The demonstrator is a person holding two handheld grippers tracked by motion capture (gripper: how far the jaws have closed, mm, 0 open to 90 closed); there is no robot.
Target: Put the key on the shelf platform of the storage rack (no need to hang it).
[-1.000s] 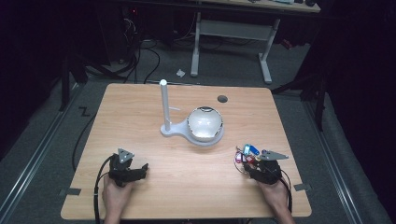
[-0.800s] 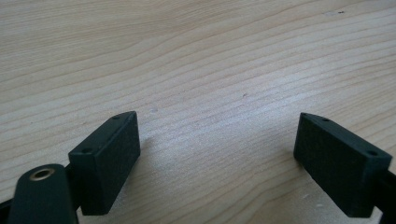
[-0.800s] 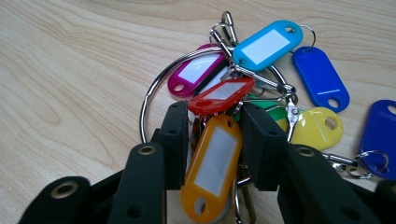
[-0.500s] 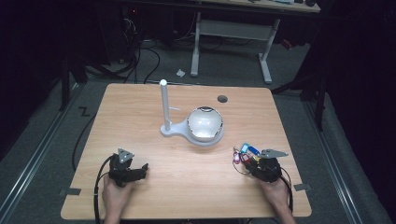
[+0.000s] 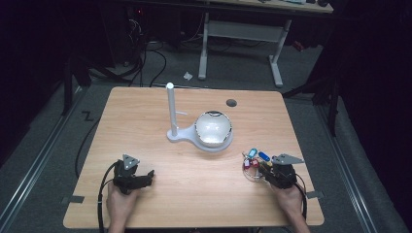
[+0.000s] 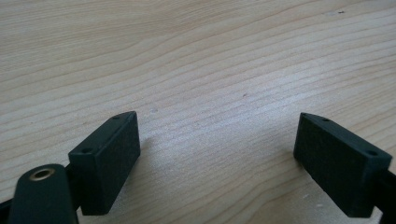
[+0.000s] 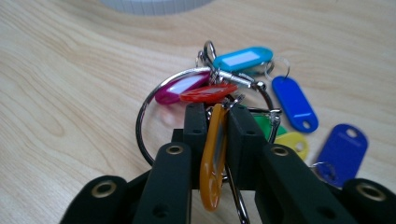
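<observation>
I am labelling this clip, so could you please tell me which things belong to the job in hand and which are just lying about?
In the job:
- right gripper, fingers shut on the orange key tag
- key ring with coloured tags

Lying about:
- white stand with post and bowl
- left gripper, open over bare table

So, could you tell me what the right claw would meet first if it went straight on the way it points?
Probably the white stand's round base, past the key tags bunched ahead of the right claw, which is shut on an orange tag; depth is unclear.
</observation>
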